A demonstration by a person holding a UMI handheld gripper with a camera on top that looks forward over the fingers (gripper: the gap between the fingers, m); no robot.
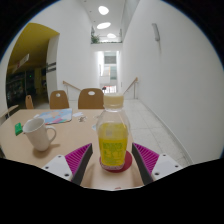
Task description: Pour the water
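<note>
A clear plastic bottle (113, 135) stands upright on the pale wooden bench (60, 145), directly between the two fingers of the gripper (112, 160). It has a white cap, a yellow label around its middle and a reddish base. The magenta pads (79, 157) on the fingers' inner faces flank the bottle's lower half, one at each side. The fingers are spread fairly wide, and the pads come up close to the bottle's sides near its base; a narrow strip of bench seems to show between each pad and the bottle, so the bottle rests on the bench by its own weight with the fingers about it rather than pressed on it.

To the left of the bottle and a little beyond the fingers, a white cup (40, 135) with a handle sits on the bench. Farther back lies a light blue thing (57, 117), too small to make out. Two wooden chairs (91, 98) stand at the bench's far edge. Beyond them a white-walled corridor runs back, with ceiling lights (103, 10) overhead and a yellow wall panel (38, 45) on the left.
</note>
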